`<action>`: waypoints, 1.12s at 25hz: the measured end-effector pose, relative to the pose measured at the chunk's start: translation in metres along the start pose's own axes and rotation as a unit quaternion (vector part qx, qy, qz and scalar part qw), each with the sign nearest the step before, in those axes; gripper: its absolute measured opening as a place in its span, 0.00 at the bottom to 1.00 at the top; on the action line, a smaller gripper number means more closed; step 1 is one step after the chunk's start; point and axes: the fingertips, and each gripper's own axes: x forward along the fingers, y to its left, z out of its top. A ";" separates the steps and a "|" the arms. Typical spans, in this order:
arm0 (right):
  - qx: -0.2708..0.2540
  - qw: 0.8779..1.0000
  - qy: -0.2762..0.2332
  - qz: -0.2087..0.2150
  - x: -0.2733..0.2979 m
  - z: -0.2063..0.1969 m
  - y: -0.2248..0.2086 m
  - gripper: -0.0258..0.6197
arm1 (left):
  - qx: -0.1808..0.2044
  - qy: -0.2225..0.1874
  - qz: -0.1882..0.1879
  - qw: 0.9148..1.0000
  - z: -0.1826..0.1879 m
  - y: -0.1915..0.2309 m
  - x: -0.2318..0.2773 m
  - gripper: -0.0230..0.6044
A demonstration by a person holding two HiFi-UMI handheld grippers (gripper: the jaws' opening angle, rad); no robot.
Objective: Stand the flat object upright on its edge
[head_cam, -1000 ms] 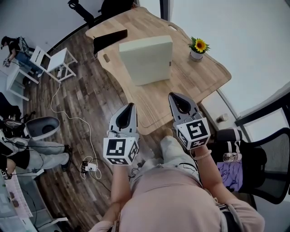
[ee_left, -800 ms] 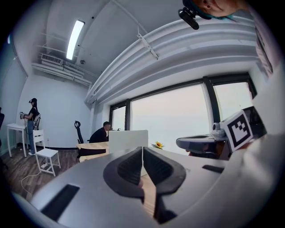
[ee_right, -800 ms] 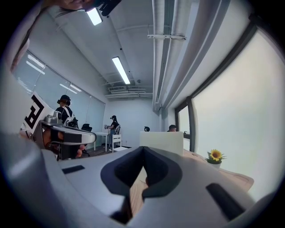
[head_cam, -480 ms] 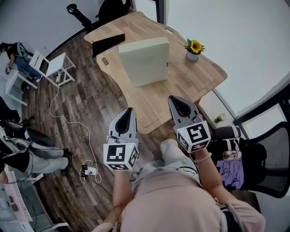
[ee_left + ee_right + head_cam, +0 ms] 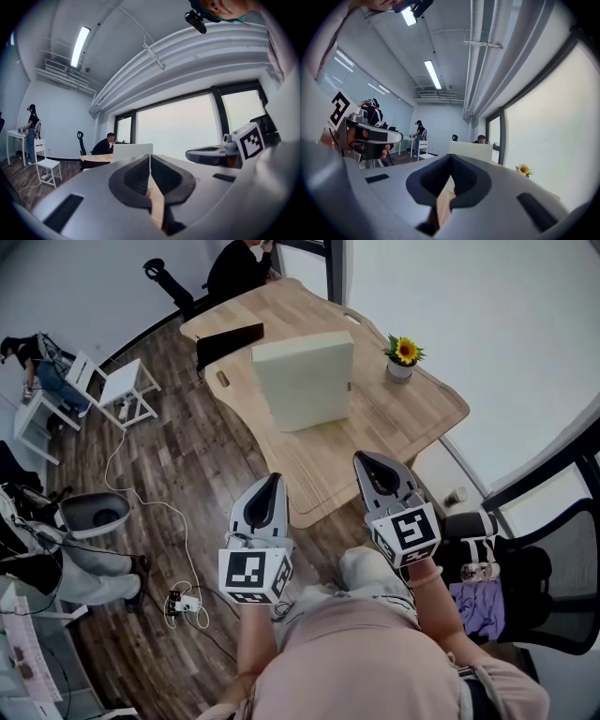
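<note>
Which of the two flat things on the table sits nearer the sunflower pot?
The cream slab. The black panel is on the slab's far side from the sunflower pot, at the edge of the table.

Cream slab (image 5: 305,381), pale wood table (image 5: 412,418), yellow sunflower (image 5: 405,350), dark wood-plank floor (image 5: 187,474), black panel (image 5: 228,341)

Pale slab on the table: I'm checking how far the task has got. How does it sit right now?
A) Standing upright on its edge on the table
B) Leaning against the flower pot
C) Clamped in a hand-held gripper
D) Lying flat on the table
A: the pale slab stands free on its edge on the wooden table, and both gripper views show it as an upright rectangle.
</note>
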 end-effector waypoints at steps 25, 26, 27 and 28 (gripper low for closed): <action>0.000 1.000 -0.010 -0.029 -0.023 0.007 -0.001 0.04 | 0.009 0.021 -0.021 1.000 -0.003 -0.012 0.001 0.06; -0.001 1.000 -0.008 -0.030 -0.024 0.007 -0.001 0.04 | 0.010 0.020 -0.022 0.999 -0.002 -0.012 0.001 0.06; -0.003 0.999 -0.007 -0.031 -0.025 0.007 -0.001 0.04 | 0.010 0.019 -0.024 0.999 -0.001 -0.013 0.001 0.06; -0.004 0.999 -0.005 -0.031 -0.025 0.007 -0.001 0.04 | 0.009 0.018 -0.026 0.999 0.000 -0.014 0.001 0.06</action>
